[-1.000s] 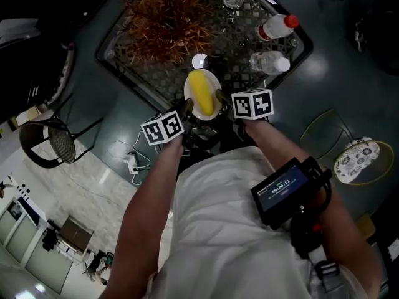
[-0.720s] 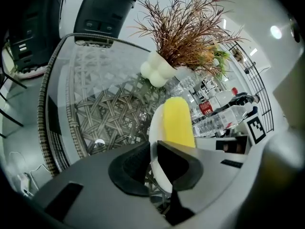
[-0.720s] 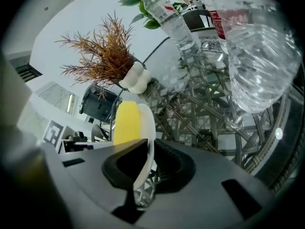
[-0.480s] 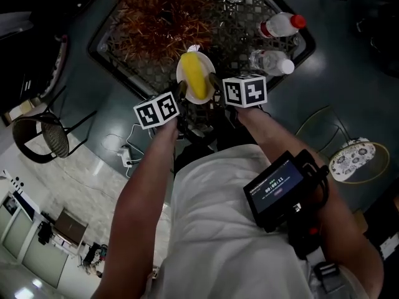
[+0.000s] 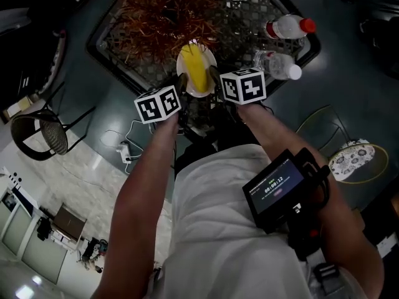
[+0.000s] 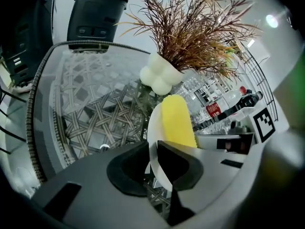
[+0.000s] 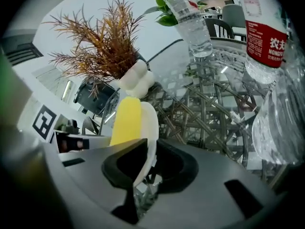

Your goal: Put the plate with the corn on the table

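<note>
Here, a small round white plate (image 5: 197, 86) with a thin, smooth rim is over the near edge of the counter (image 5: 249, 39), a glass top laid on a dark woven lattice inside a rounded metal rim. A stubby yellow corn (image 5: 196, 67) cob lies lengthwise along the plate; its kernels are too blurred to make out. Whether the plate's underside touches the glass cannot be told, since the claws' grey bodies hide it in both gripper views. The left claw (image 5: 181, 83) is clamped on the plate's left rim, the white edge wedged between its two dark padded jaws. The right claw (image 5: 214, 76) pinches the right rim in the same way. Both bare forearms stretch forward from the torso, nearly parallel and drawing together slightly toward the plate, the marker cubes facing up. Toward the counter's far left corner a dry, spiky rust-brown plant (image 5: 163, 11) fans out of a lumpy white vase (image 6: 158, 76). Along the right edge are clear ribbed plastic bottles (image 5: 288, 27), one red-capped, with their tops cut off in the right gripper view.
</note>
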`<state>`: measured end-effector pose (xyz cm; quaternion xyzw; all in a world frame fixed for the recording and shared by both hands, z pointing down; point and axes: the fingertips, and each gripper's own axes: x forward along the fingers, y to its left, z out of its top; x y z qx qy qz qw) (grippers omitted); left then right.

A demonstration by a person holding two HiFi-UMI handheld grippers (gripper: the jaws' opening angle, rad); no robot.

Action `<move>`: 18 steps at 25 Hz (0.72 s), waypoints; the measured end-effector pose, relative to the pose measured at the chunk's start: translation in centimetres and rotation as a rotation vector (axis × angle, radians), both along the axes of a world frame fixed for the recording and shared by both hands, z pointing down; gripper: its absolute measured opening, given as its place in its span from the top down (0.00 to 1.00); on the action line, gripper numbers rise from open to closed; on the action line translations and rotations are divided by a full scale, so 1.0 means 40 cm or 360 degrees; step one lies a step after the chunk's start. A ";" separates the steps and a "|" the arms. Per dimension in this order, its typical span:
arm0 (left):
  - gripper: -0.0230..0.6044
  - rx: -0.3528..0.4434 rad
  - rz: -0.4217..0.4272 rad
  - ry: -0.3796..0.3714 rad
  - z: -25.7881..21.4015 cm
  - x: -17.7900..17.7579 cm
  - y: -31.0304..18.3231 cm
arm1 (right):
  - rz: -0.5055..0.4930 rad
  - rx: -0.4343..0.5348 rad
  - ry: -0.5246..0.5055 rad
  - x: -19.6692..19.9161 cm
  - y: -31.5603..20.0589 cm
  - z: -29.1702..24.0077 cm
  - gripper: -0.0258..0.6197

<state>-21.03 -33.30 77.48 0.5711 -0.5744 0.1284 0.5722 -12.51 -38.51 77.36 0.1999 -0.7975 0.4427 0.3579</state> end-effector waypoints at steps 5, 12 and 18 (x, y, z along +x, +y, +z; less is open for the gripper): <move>0.90 0.0070 -0.0003 0.0014 -0.005 0.007 -0.004 | -0.0058 0.0091 0.0061 0.003 -0.003 0.002 0.89; 0.84 0.0132 -0.0052 -0.0080 -0.014 -0.017 0.005 | 0.0012 0.0111 0.0021 0.004 -0.013 0.006 0.88; 0.84 0.0182 -0.0141 -0.0096 -0.028 -0.050 0.032 | 0.0152 0.0177 0.0017 0.038 -0.050 0.001 0.86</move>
